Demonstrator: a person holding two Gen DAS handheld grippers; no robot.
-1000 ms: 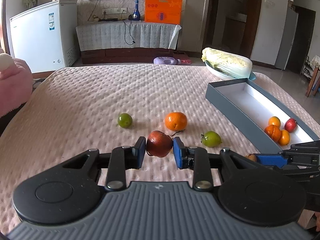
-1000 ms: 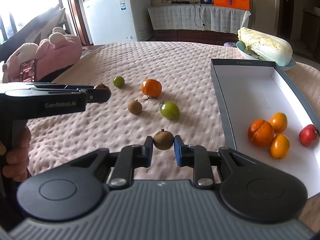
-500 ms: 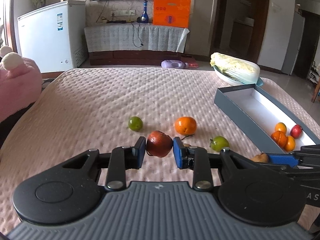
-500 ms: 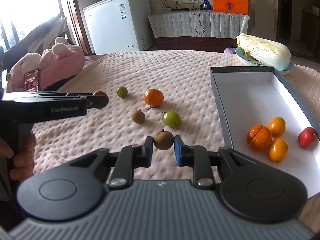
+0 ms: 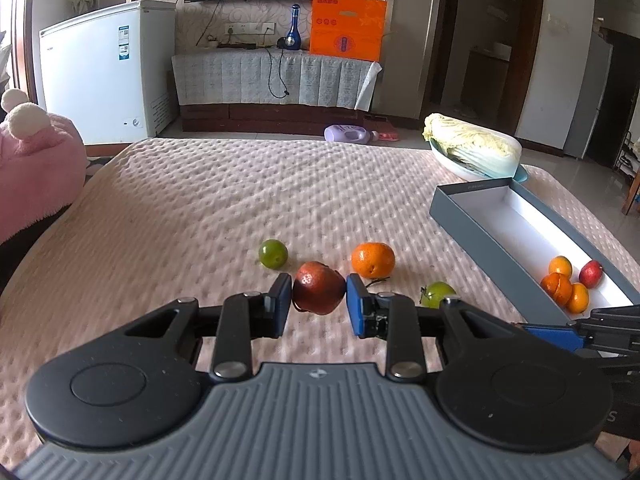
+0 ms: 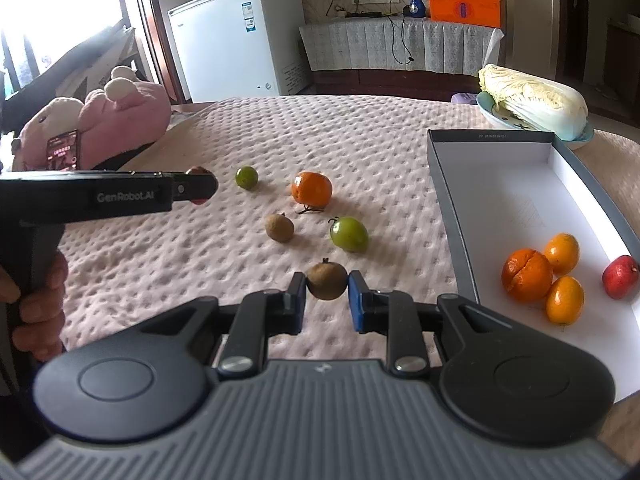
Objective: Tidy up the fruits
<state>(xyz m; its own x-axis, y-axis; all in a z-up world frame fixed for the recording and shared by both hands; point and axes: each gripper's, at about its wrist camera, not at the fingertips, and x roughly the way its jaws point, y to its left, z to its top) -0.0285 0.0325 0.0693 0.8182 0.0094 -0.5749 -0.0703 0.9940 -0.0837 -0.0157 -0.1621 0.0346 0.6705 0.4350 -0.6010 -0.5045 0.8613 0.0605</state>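
- Holding a dark red fruit (image 5: 319, 289) between its two pads, our left gripper (image 5: 319, 300) is closed on it above the pink quilted table cover (image 5: 200, 200).
- We clamp a brown fruit (image 6: 327, 281) in the right gripper (image 6: 327, 294), its fingers narrow around it, just left of the grey box (image 6: 448, 216).
- On the cover beyond we see a small green fruit (image 6: 246, 177), an orange (image 6: 311, 188), a second brown fruit (image 6: 279, 227) and a larger green fruit (image 6: 349, 234), each apart from the others.
- In the box's near end lie a split orange (image 6: 527, 275), two small oranges touching it (image 6: 561, 253) (image 6: 564, 300) and a red fruit (image 6: 620, 277) near the right wall.
- Behind the box we see a cabbage (image 6: 534, 100) on a dish.
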